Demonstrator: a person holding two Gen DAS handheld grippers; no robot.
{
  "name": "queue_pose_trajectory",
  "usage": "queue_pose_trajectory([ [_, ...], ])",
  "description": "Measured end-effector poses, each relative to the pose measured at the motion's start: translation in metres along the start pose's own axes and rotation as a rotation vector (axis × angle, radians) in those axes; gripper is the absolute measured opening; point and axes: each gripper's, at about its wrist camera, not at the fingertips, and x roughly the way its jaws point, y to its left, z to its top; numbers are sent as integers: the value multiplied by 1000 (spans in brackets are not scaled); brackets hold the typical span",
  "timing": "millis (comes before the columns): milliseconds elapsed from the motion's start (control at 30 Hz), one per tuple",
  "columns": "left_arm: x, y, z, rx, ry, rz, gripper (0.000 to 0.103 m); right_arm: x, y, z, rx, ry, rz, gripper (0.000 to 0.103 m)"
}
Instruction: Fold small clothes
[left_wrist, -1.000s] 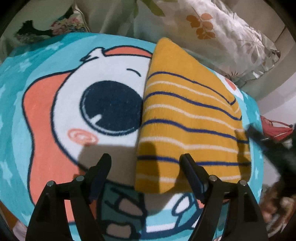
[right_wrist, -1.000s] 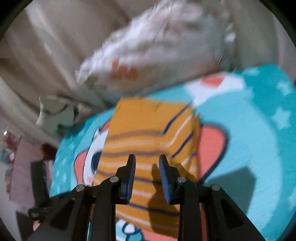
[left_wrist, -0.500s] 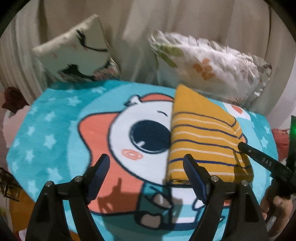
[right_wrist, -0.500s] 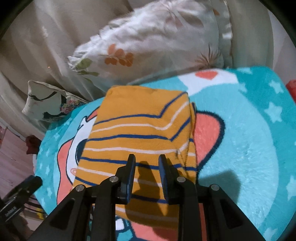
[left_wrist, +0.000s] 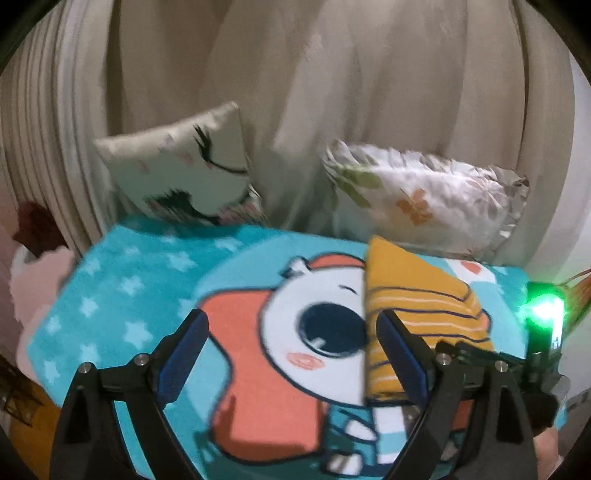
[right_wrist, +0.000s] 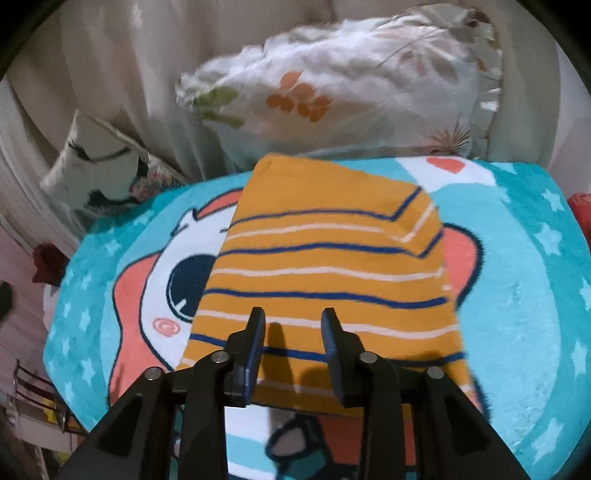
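A folded orange garment with blue and white stripes (right_wrist: 325, 258) lies flat on a teal cartoon blanket (right_wrist: 517, 314). It also shows in the left wrist view (left_wrist: 417, 306), at the right. My left gripper (left_wrist: 291, 339) is open and empty, held above the blanket (left_wrist: 129, 295) left of the garment. My right gripper (right_wrist: 293, 328) is open a little and empty, held above the garment's near edge.
A floral pillow (right_wrist: 351, 85) and a cream pillow with an eyelash print (left_wrist: 184, 166) lean against beige curtains (left_wrist: 295, 92) behind the blanket. The other gripper's green light (left_wrist: 546, 310) shows at the right of the left wrist view.
Both grippers have pulled back and up from the garment, so more of the blanket and pillows shows. The garment has stayed folded in place.
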Motion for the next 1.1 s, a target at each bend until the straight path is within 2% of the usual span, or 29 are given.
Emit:
queue_pose_trajectory([
  [133, -14, 27, 9, -31, -81, 74, 102, 22, 14, -10, 18, 44, -78, 39],
  [200, -22, 41, 13, -62, -129, 103, 103, 19, 19, -12, 17, 41, -92, 46],
  [300, -33, 55, 22, -94, -217, 146, 103, 14, 26, -18, 15, 56, -95, 49],
  [367, -37, 62, 26, -100, -251, 130, 103, 8, 29, -23, 32, 56, -104, 49],
  [433, -39, 68, 29, -109, -264, 81, 103, 2, 30, -29, 57, 54, -113, 49],
  [500, -33, 72, 33, -93, -224, -2, 103, -4, 32, -34, 77, 47, -123, 49],
  [600, -23, 67, 30, -49, -180, -53, 103, -11, 33, -41, 109, 33, -146, 49],
  [800, 4, 47, 15, 22, -19, -187, 103, -20, 32, -60, 173, 23, -195, 50],
  [1000, 14, 20, -6, 130, 92, -219, 103, -28, 28, -76, 233, 13, -232, 50],
  [1100, 19, 16, -14, 142, 140, -241, 103, -34, 26, -79, 251, -1, -254, 50],
])
